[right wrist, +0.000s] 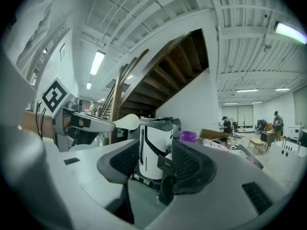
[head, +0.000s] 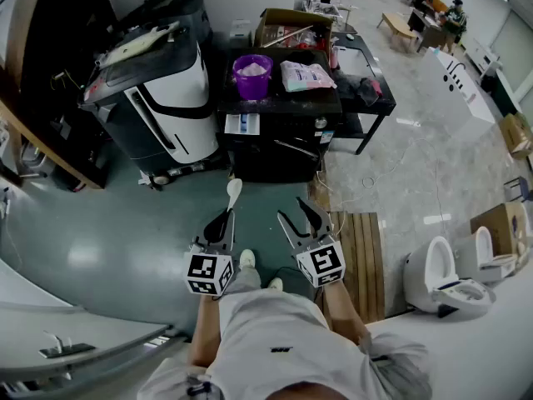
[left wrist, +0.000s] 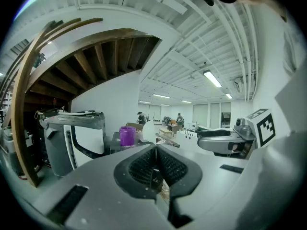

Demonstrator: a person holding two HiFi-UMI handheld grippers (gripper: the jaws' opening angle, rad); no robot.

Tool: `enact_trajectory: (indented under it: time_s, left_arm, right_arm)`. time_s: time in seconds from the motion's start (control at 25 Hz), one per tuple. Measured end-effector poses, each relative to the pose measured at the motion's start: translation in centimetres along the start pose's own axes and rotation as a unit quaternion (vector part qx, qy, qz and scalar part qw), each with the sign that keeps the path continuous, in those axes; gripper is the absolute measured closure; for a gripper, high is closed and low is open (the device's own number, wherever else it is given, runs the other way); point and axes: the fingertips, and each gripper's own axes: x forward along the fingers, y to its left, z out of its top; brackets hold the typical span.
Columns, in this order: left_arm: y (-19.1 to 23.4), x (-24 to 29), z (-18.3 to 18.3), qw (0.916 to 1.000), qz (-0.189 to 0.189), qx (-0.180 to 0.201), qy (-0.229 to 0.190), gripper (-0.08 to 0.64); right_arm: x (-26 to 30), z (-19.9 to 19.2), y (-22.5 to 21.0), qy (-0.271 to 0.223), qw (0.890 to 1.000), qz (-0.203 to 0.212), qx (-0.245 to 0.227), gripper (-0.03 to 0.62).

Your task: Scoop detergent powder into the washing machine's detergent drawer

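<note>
I stand on a green floor (head: 108,248) with a gripper held out in front of me in each hand. My left gripper (head: 223,217) is clenched on the handle of a white spoon (head: 234,190), whose bowl points forward past the jaw tips. My right gripper (head: 291,208) is released, its jaws apart with nothing gripped. Through that gap I see the washer (head: 162,90), white with black trim. It stands ahead to my left, well apart from both grippers. Just right of it is a black table (head: 283,98) carrying a purple tub (head: 251,77) of pale powder, with a printed bag (head: 306,75) beside it. A cardboard box (head: 287,25) sits behind them. Open floor lies between me and the table. Wooden planks (head: 358,257) lie to my right, and two white toilets (head: 437,269) stand farther right. People (head: 433,11) sit far off.
</note>
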Motion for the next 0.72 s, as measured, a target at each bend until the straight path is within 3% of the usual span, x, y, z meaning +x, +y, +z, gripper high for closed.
enact_trajectory:
  time_s: [0.72]
  left_arm:
    - [7.8, 10.0, 0.9, 0.999, -0.038, -0.019, 0.007, 0.545]
  right_arm:
    - [11.4, -0.6, -4.2, 0.031, 0.999, -0.02, 0.015, 0.382]
